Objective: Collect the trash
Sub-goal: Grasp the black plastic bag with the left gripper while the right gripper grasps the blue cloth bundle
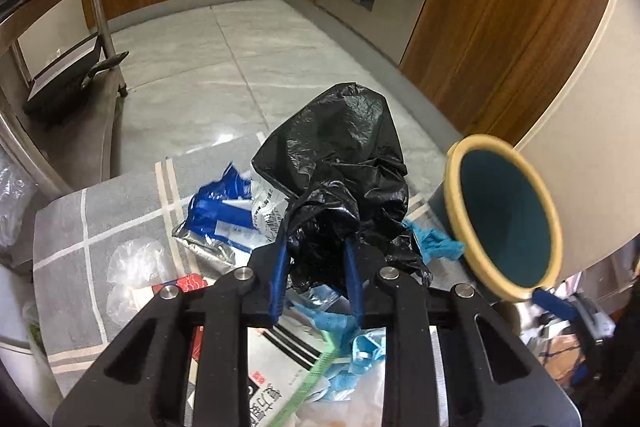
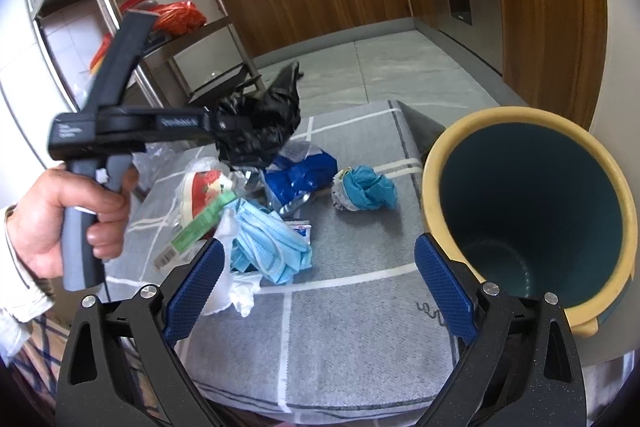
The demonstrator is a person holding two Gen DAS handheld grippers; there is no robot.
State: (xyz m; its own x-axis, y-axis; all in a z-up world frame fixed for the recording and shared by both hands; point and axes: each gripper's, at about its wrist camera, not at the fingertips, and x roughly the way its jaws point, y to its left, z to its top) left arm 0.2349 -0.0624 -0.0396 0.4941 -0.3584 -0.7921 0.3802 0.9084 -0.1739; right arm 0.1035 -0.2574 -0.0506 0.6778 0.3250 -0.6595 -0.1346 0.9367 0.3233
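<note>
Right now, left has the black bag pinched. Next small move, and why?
Probably carry the left hand-held gripper, shut on the black bag, right toward the bin. The bag hangs lifted above the mat's litter, and the bin's teal inside looks empty. The right hand-held gripper is open beside it.

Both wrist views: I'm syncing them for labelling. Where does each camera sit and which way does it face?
Left wrist: on the left gripper, looking along its fingers, shut on a black bag; floor and cabinets beyond.
Right wrist: on the open right gripper, facing the grey mat; the left hand shows.
Shared: black bag, bin, blue packet.
</note>
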